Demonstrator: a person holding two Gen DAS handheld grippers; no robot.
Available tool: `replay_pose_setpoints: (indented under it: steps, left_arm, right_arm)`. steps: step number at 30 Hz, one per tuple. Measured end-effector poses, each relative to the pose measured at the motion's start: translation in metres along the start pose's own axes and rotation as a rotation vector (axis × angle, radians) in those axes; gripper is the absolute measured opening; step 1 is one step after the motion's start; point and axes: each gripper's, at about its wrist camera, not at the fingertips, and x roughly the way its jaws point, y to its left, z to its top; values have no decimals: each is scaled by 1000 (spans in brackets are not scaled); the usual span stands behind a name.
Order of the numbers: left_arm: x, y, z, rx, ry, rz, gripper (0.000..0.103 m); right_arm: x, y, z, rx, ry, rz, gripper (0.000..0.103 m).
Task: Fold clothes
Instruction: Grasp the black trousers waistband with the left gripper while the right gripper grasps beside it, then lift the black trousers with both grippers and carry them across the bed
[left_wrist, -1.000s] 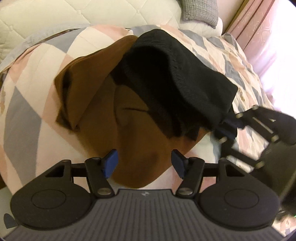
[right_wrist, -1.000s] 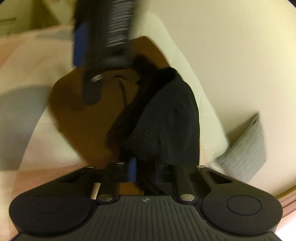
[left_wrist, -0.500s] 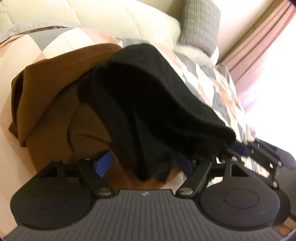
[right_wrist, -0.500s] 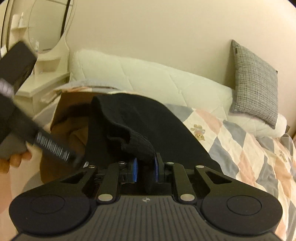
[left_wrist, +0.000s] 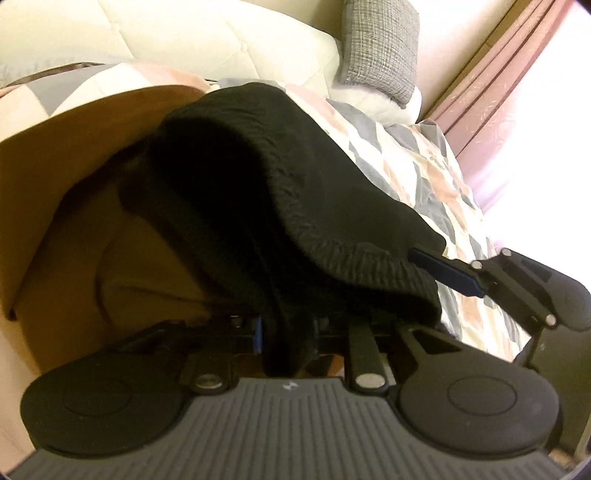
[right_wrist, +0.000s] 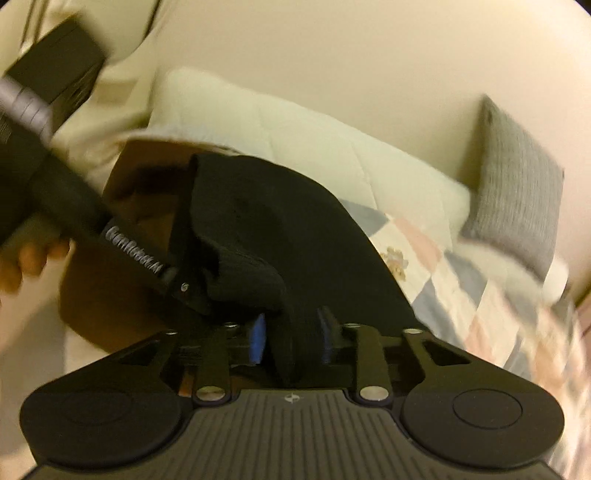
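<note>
The left gripper (left_wrist: 288, 332) is clamped on the black knit garment (left_wrist: 280, 177), and its ribbed hem is pinched by the right gripper (right_wrist: 291, 336); the garment is held above the brown garment (left_wrist: 74, 177) on the patchwork bed (left_wrist: 424, 162).

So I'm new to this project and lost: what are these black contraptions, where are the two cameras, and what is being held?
No robot here: a person holds a two-finger gripper in each hand, and each carries a wide-angle camera looking along its fingers. The dark ribbed shape at the bottom of each picture is the gripper's own body. In the left view, the left gripper is closed on a fold of the black garment; the right gripper pinches its ribbed edge. The right view shows that grip close up. Beneath lies a brown garment, on a bed with a patchwork quilt, a cream headboard and a grey cushion.
</note>
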Motion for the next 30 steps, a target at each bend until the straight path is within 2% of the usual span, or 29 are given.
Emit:
replay_pose_setpoints:
  steps: [1,3,4,6,10,14,21,25,30]
  left_arm:
    - [0,-2,0,6,7,9,19]
    - [-2,-5,1,19,22,25,16]
    - [-4,-6,3,23,32,29,15]
    - [-10,-9,6,43,43,36,13]
    - [-29,-25,10,136,38,55,12]
    - [-55,-50,3,242,9,67,10]
    - [-129,-90,-25,414,-81,132,8]
    - [-184,-115,-38,457,-167,123,8]
    - [-244,-174,-59,564,-262,56,8]
  right_arm:
    - [3,4,1,-23,-1,-6,36]
    - [11,10,4,-56,-3,-10,35]
    - [15,13,5,-79,2,-5,29]
    - [20,15,7,-79,18,16,9]
    - [3,-2,9,110,-3,22,7]
    - [-26,-23,13,274,-23,-15,6]
    - [-119,-51,15,526,-90,-175,5]
    - [-201,-48,10,649,-146,-268,5]
    - [-316,-18,-6,769,-200,-357,5]
